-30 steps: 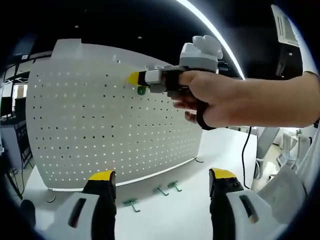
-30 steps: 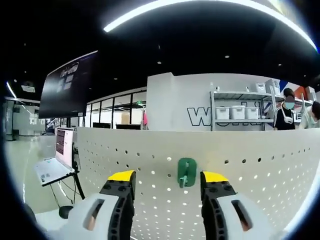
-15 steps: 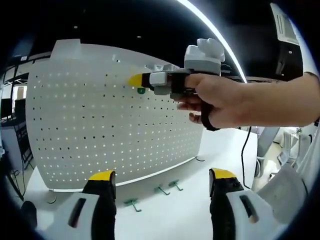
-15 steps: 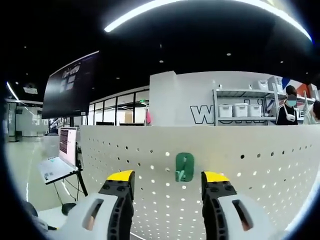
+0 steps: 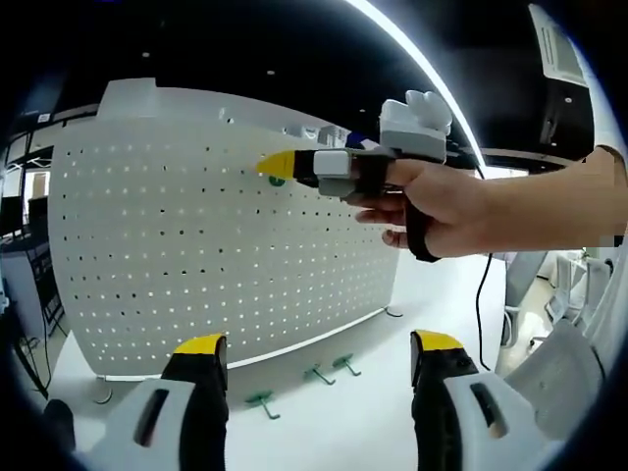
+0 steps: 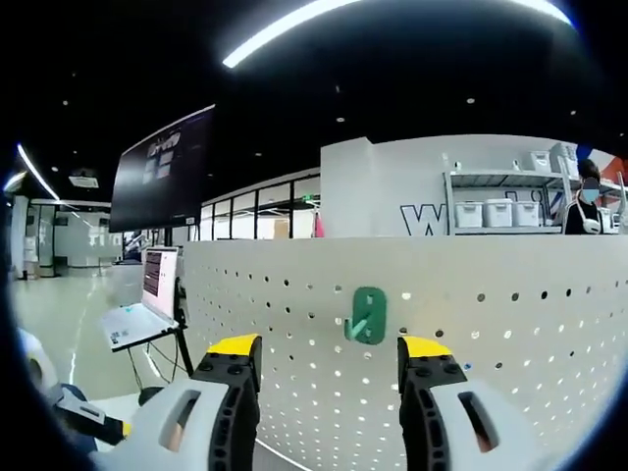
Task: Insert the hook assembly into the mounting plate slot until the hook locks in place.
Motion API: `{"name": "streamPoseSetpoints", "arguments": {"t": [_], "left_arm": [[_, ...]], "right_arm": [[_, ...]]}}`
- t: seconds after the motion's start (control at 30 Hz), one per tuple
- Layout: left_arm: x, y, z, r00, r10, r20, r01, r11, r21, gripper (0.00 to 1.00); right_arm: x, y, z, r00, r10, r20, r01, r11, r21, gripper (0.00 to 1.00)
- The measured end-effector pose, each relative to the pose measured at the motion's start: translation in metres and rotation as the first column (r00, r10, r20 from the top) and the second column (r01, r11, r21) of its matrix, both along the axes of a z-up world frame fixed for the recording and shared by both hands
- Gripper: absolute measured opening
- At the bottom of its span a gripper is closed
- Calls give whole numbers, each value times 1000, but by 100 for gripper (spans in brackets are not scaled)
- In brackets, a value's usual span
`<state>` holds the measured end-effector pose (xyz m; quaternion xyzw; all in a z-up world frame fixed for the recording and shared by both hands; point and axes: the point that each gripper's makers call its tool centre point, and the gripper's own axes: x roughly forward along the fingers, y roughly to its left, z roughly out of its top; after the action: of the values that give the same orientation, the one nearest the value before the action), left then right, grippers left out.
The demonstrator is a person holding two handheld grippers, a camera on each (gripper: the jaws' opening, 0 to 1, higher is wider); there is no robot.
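Seating looks done: the green hook (image 6: pixel 368 315) hangs on the white pegboard (image 6: pixel 510 324), clear between the released right gripper (image 6: pixel 329 345). Left gripper (image 5: pixel 319 345) waits released above spare hooks (image 5: pixel 260 399); next comes confirming the lock.

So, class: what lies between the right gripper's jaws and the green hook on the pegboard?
Nothing: right gripper view shows the green hook alone on the pegboard.

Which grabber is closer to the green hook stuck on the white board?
Right. The right gripper is up at the green hook; the left gripper hangs low, back from the pegboard.
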<state>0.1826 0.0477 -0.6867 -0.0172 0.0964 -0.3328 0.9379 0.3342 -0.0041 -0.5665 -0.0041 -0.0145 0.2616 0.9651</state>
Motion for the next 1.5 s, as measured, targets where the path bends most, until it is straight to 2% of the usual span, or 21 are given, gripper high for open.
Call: {"name": "streamPoseSetpoints", "arguments": {"t": [0.3,0.47,0.73,1.5], "left_arm": [[0,0,-3,1000,-6,-3,6,1000,10,79],[0,2,-5,1000,-1,-8,1,1000,12,79],[-2,3,-8,1000,-4,-11,5,1000,23,79],[-5,13,-15,1000,5,-20,-4,999,40,80]], "right_arm": [[-16,-13,-12,999,47,-13,-47,999,-23,56],[-23,-26,-19,999,37,-23,-38,999,-33,55],[-44,-46,-34,998,52,-31,-53,998,-26,59],[-94,-99,-80,992,67,-105,-71,997,-32,62]]}}
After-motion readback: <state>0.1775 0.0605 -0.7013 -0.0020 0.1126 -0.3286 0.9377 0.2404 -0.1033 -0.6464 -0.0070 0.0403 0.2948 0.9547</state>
